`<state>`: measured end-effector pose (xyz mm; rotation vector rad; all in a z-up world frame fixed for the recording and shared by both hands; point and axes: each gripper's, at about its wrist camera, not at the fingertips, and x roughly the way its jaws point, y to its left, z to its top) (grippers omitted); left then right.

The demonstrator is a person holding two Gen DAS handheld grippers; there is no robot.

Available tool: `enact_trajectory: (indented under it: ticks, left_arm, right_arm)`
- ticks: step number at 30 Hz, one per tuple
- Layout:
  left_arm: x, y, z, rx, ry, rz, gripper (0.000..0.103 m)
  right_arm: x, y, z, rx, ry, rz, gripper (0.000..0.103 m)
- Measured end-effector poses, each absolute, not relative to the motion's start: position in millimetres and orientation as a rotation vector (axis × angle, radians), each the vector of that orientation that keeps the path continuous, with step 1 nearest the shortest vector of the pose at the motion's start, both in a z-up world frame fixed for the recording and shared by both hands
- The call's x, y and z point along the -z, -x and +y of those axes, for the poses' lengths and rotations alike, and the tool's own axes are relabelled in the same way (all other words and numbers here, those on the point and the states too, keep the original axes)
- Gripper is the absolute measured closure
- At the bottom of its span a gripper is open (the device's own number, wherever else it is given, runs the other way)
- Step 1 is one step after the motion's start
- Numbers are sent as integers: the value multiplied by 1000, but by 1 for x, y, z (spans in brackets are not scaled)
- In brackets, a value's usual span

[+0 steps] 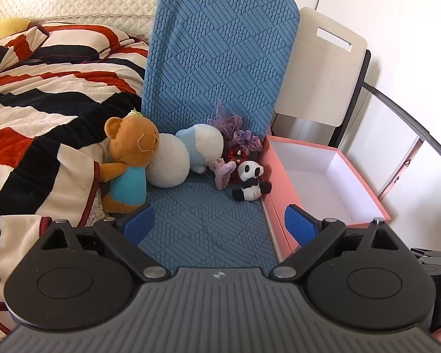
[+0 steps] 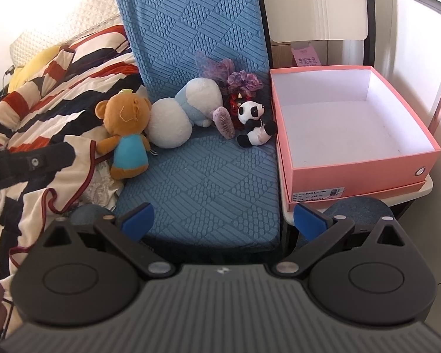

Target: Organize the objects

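Observation:
Several soft toys lie at the back of a blue cushioned seat (image 1: 208, 223) (image 2: 203, 182): a brown bear in a blue shirt (image 1: 129, 161) (image 2: 126, 135), a white and pale blue plush (image 1: 185, 156) (image 2: 182, 114), a small panda (image 1: 251, 181) (image 2: 254, 122), and purple hair scrunchies (image 1: 244, 139) (image 2: 244, 81). An empty pink box (image 1: 323, 182) (image 2: 347, 135) stands right of the seat. My left gripper (image 1: 219, 225) is open and empty, above the seat front. My right gripper (image 2: 223, 219) is open and empty, near the seat's front edge.
A striped red, black and white blanket (image 1: 38, 117) (image 2: 44, 103) covers the bed on the left and touches the bear. A folded beige chair (image 1: 323, 64) leans behind the box. The left gripper's body (image 2: 23, 164) shows at the left of the right wrist view.

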<state>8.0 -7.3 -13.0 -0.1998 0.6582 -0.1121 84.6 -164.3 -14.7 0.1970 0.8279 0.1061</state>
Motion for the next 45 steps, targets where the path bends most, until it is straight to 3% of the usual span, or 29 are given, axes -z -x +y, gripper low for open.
enact_trajectory:
  ticks: [45]
  left_arm:
    - [42, -39, 12, 61, 215, 696, 6]
  right_arm:
    - [41, -107, -171, -198, -232, 833, 0]
